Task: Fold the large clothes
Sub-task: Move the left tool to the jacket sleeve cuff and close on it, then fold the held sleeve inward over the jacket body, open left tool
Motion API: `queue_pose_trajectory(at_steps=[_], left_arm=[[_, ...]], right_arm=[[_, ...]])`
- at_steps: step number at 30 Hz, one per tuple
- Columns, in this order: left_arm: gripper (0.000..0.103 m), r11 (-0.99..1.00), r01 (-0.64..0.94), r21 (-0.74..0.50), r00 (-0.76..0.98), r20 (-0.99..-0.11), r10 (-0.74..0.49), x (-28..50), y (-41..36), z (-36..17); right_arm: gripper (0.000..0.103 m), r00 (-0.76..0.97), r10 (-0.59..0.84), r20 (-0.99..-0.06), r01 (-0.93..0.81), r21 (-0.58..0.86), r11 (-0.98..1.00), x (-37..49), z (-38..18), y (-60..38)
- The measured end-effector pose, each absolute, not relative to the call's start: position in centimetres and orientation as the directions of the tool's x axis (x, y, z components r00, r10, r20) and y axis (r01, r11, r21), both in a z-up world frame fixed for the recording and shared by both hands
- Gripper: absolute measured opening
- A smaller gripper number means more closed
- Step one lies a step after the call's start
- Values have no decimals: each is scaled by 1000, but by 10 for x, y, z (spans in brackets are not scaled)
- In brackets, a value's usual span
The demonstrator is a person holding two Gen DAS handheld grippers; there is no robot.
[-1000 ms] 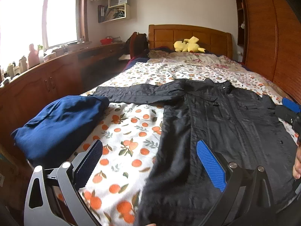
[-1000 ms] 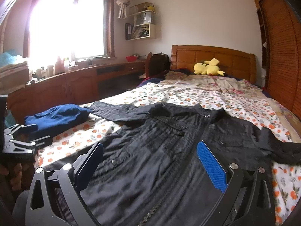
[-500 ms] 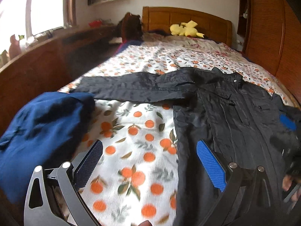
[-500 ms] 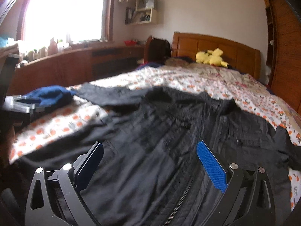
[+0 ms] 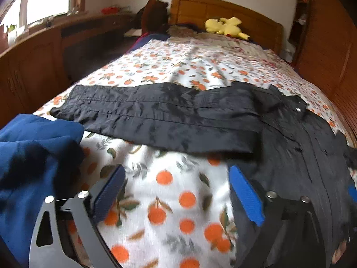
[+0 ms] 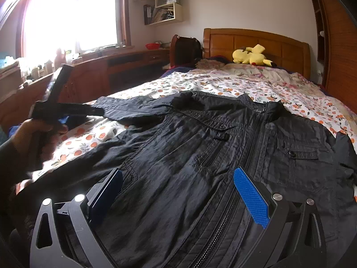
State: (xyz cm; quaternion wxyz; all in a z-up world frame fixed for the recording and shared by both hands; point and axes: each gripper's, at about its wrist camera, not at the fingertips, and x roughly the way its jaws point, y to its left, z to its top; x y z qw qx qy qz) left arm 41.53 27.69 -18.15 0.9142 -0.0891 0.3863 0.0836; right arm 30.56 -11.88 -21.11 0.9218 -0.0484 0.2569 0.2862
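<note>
A black zip jacket (image 6: pixel 223 147) lies face up and flat on the orange-print bedsheet (image 5: pixel 169 192). Its left sleeve (image 5: pixel 156 116) stretches straight out to the left. My left gripper (image 5: pixel 176 178) is open and empty, low over the sheet just below that sleeve, its right finger at the jacket's side edge. My right gripper (image 6: pixel 178 181) is open and empty, low over the jacket's lower front beside the zipper. The left gripper also shows in the right wrist view (image 6: pixel 67 109), held in a hand.
A crumpled blue garment (image 5: pixel 33 167) lies at the bed's left edge beside my left gripper. A yellow plush toy (image 6: pixel 251 55) sits at the wooden headboard. A wooden counter (image 6: pixel 93 76) runs along the left under the window; wooden wardrobe doors (image 5: pixel 330 51) stand on the right.
My left gripper has moved forward and down toward the outstretched sleeve. My right gripper has moved lower and closer over the jacket's front. Both stayed open.
</note>
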Motion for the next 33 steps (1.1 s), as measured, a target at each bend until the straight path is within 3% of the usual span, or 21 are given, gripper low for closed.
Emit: queue_pose_trajectory(at_steps=[3,14,16,18,19,20,21,23,33], left_arm=[[83,957,-272,-102,661,-742,109,438,293,-192],[77,892,-426,-153,550,-826,121,489,335,-221],[65,893,-421,-159,547,-830,111,494,334,-220],[38,894,-421,-154,537,-837,109,500,332,-220],[32,894,-422,-152,533,-839,109,502,332,-220],[16,894,-426,-140,531,-839,121,504,331,-218],[9,896,-425,-132,532,-837,129,505,330,-216],[4,904,-412,-115,544,-827,143,506,323,-206],[3,971,-239,-8,648,-746,153,494,237,-134]], right_arm=[[97,697,506,-508,-554,67,830,308,-213,-119],[97,687,514,-514,-555,87,828,312,-215,-119],[97,687,514,-513,-554,86,828,311,-215,-118],[97,688,510,-517,-553,81,829,311,-215,-118],[97,689,508,-517,-554,76,829,310,-214,-117],[97,692,505,-516,-554,68,830,309,-214,-117],[97,698,499,-514,-551,60,832,307,-213,-118],[97,709,485,-511,-540,48,840,303,-211,-122],[97,767,396,-504,-449,19,893,286,-194,-163]])
